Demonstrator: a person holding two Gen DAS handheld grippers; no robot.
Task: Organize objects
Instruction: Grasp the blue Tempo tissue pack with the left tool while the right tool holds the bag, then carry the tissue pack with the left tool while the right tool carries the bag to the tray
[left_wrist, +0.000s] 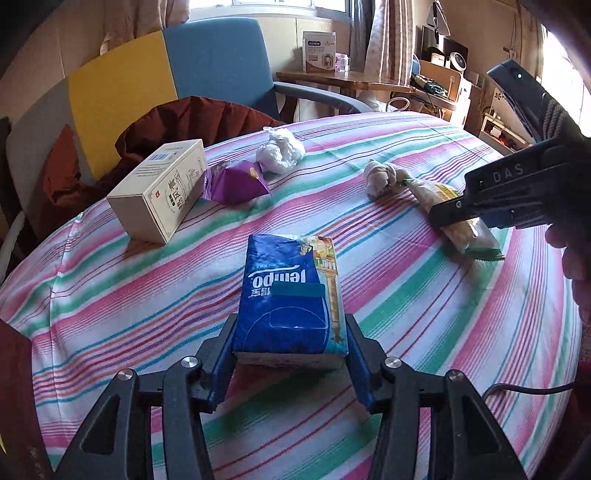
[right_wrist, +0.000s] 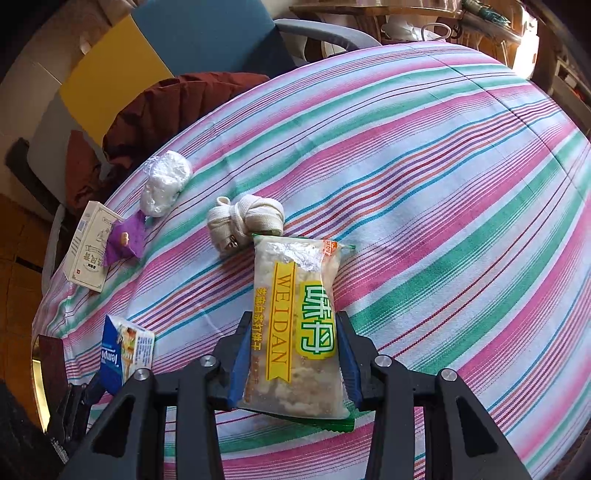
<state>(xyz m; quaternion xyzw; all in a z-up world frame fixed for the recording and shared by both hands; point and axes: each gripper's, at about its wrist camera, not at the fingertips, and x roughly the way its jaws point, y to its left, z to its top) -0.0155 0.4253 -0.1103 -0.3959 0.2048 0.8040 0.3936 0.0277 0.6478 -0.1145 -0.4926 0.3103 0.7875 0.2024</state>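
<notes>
My left gripper (left_wrist: 290, 343) is shut on a blue Tempo tissue pack (left_wrist: 291, 291), its near end between the blue pads, just above the striped tablecloth (left_wrist: 406, 314). The pack also shows in the right wrist view (right_wrist: 125, 354). My right gripper (right_wrist: 293, 354) is shut on a Weidan cracker packet (right_wrist: 295, 321), held by its sides; it also shows in the left wrist view (left_wrist: 461, 218), with the right gripper (left_wrist: 458, 210) over it.
On the cloth lie a cream box (left_wrist: 162, 192), a purple wrapper (left_wrist: 236, 181), a white plastic bundle (left_wrist: 280, 149) and a rolled cream strap (left_wrist: 380, 175). A chair with a brown garment (left_wrist: 177, 122) stands behind the table. A wooden desk (left_wrist: 343, 79) is farther back.
</notes>
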